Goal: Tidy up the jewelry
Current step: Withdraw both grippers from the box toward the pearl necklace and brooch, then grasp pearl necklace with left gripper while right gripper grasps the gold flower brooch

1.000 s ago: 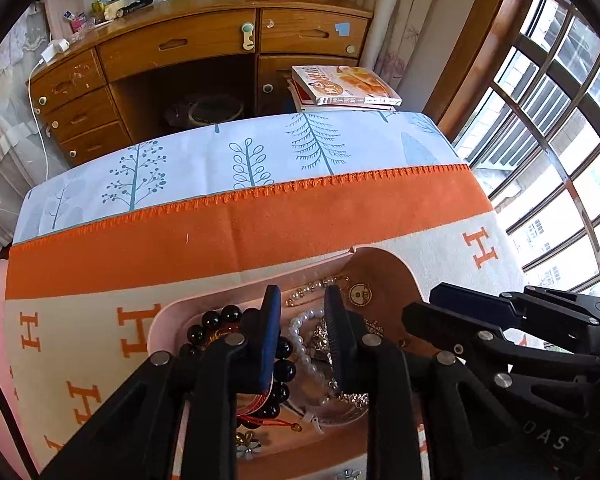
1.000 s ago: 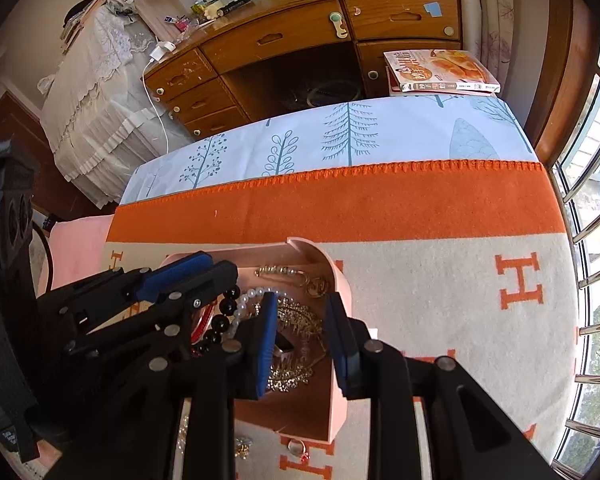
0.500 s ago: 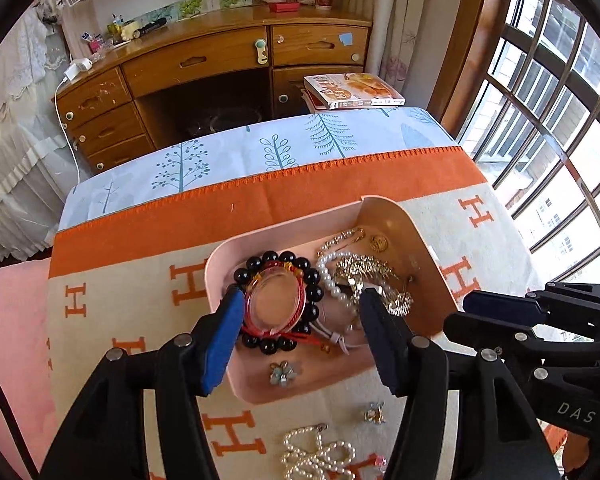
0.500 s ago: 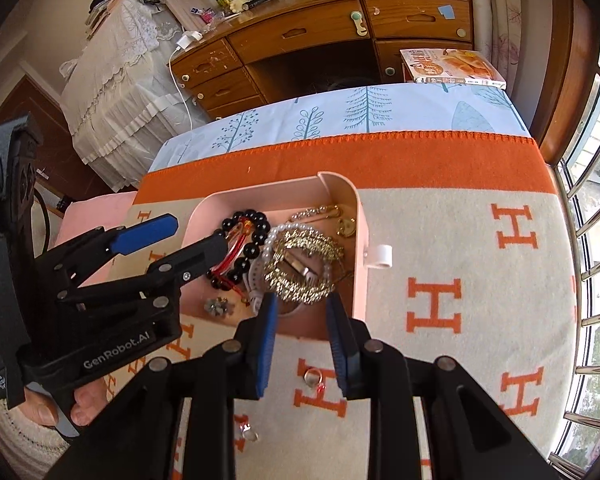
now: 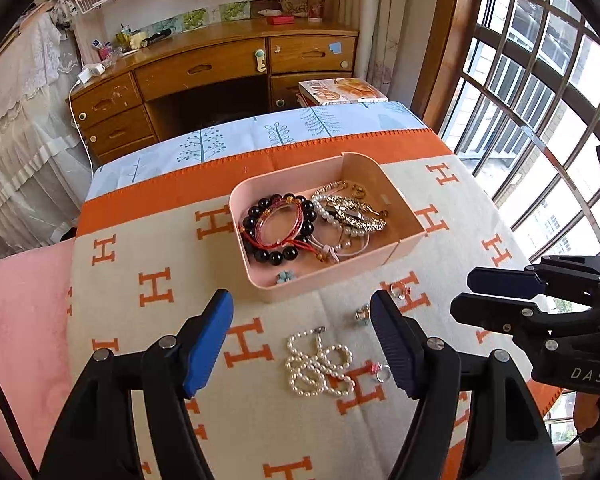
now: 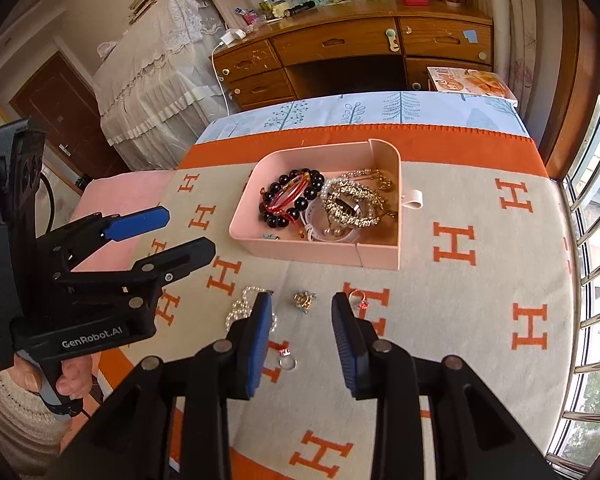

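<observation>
Tray (image 5: 256,280) with bracelets in both views, white tab (image 6: 414,199) only in right

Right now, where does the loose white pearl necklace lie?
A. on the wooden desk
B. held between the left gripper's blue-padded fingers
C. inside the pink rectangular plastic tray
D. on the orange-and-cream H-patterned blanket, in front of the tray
D: the white pearl necklace lies heaped on the orange-and-cream H-patterned blanket, outside the pink rectangular plastic tray, and the open left gripper holds nothing.
</observation>
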`<state>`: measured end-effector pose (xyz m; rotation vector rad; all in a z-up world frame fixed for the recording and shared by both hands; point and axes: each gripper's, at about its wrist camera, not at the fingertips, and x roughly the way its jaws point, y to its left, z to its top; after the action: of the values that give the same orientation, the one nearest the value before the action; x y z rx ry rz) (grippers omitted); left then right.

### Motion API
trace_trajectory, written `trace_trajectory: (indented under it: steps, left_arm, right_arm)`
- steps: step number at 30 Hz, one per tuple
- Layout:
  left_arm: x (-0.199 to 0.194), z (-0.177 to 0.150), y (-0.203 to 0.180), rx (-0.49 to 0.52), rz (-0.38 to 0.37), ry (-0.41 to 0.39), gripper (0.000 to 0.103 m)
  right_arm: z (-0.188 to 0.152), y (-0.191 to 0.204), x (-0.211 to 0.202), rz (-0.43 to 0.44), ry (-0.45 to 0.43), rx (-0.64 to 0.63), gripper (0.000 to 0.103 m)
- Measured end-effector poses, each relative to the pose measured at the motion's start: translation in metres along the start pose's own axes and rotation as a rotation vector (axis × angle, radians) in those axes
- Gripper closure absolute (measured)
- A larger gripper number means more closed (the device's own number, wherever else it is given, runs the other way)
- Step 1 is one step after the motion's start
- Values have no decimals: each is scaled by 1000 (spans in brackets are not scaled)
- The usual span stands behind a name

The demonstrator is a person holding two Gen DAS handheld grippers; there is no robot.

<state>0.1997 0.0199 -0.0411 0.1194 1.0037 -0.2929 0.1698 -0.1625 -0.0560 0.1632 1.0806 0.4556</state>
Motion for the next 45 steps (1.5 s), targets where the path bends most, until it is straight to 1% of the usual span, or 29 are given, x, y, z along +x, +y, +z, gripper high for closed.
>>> trace_trajectory:
  steps: [3, 7, 10, 14, 17, 26, 31, 36, 37, 39, 40, 41, 42, 43, 44, 45]
  left_arm:
    - [1, -17, 0, -5, -9, 9, 34]
    - [12, -42, 4, -44, -38, 44, 34]
    - [27, -58, 8, -70, -34, 62, 34]
    - [45, -71, 14, -106, -28, 75, 34]
    - [56, -75, 17, -117, -24, 78, 34]
    - [83, -80, 6, -56, 10, 109, 34]
    - [89, -78, 9, -67, -25, 87, 34]
    - [90, -78, 8, -41, -35, 59, 34]
    - [90, -78, 7, -39, -40, 53, 36]
    - [88, -78, 4, -31, -54, 37, 52]
    - [87, -78, 3, -32, -74, 33, 62]
    - [87, -78, 2, -34, -80, 29, 67]
    - [86, -78, 1, -33, -85, 23, 69]
    - [86, -79, 0, -33, -94, 16, 75]
    - [86, -79, -1, -37, -107, 12, 83]
    - [86, -79, 0, -48, -128, 11, 89]
  right_arm:
    - [-8, 1, 0, 3, -8, -5, 71]
    - [-17, -6, 6, -62, -9, 7, 71]
    - [-24, -20, 13, -127, -14, 62, 71]
    - [-36, -41, 24, -142, -30, 109, 71]
    - [-43, -50, 36, -160, -14, 121, 71]
    - [-59, -34, 50, -90, -42, 56, 71]
    - [-61, -24, 59, -53, -37, 12, 71]
    - [-60, -23, 65, -34, -43, 11, 71]
    - [-60, -22, 67, -33, -41, 11, 71]
    - [-60, -22, 70, -31, -36, 12, 71]
    - [-60, -22, 70, -29, -35, 12, 71]
    - [-60, -22, 71, -27, -33, 12, 71]
    - [-59, -22, 72, -27, -32, 10, 71]
    - [-59, -21, 72, -27, -31, 7, 71]
    - [-59, -20, 72, -29, -32, 4, 71]
    - [-58, -19, 73, -32, -31, 0, 71]
